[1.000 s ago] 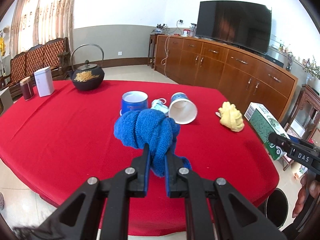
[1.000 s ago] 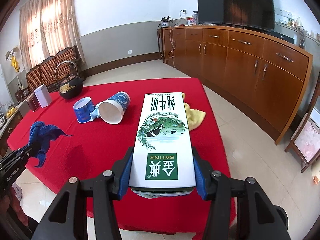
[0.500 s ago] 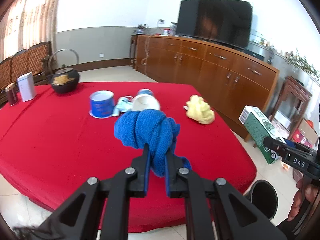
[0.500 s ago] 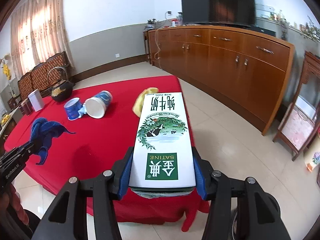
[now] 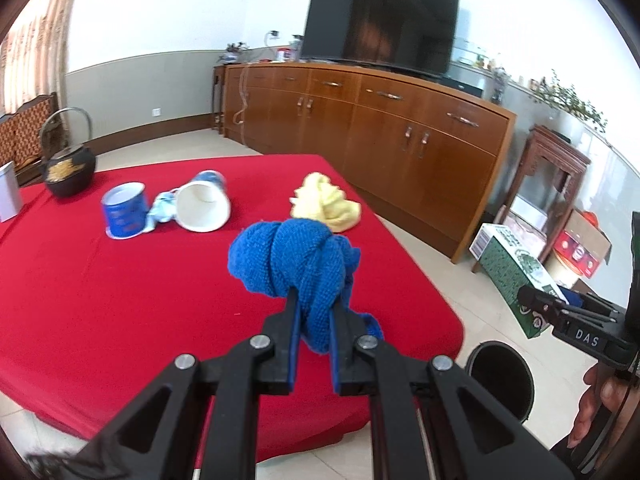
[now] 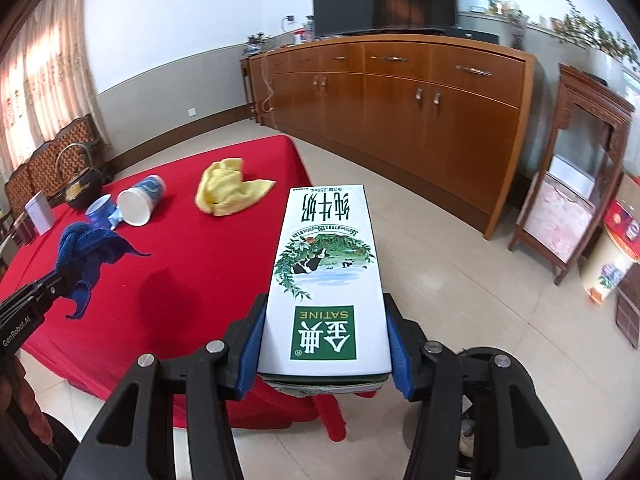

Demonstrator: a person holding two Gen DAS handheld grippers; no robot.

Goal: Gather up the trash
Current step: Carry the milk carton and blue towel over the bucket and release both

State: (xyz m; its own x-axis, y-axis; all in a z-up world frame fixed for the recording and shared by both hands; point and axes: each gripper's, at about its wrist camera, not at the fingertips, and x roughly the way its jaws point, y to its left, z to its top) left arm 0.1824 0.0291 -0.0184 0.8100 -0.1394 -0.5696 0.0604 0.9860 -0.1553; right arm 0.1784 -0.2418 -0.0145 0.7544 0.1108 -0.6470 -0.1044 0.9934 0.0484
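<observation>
My left gripper (image 5: pixel 314 320) is shut on a bunched blue knitted cloth (image 5: pixel 292 260), held above the red table (image 5: pixel 120 300) near its front right corner. It also shows in the right wrist view (image 6: pixel 86 252). My right gripper (image 6: pixel 326 340) is shut on a white and green milk carton (image 6: pixel 326 272), held off the table's right edge over the floor; the carton also shows in the left wrist view (image 5: pixel 512 272). A black trash bin (image 5: pixel 500 380) stands on the floor below the table corner. Two blue paper cups (image 5: pixel 204 208) and a yellow cloth (image 5: pixel 326 208) lie on the table.
A black iron teapot (image 5: pixel 68 172) and a white tin (image 5: pixel 8 196) stand at the table's far left. A long wooden sideboard (image 5: pixel 380 128) with a TV runs along the wall. A small wooden stand (image 6: pixel 576 184) and boxes sit at the right.
Both grippers have swung to the right with their loads. The table's right corner, the bin and the floor have come more into view. Both grips are unchanged.
</observation>
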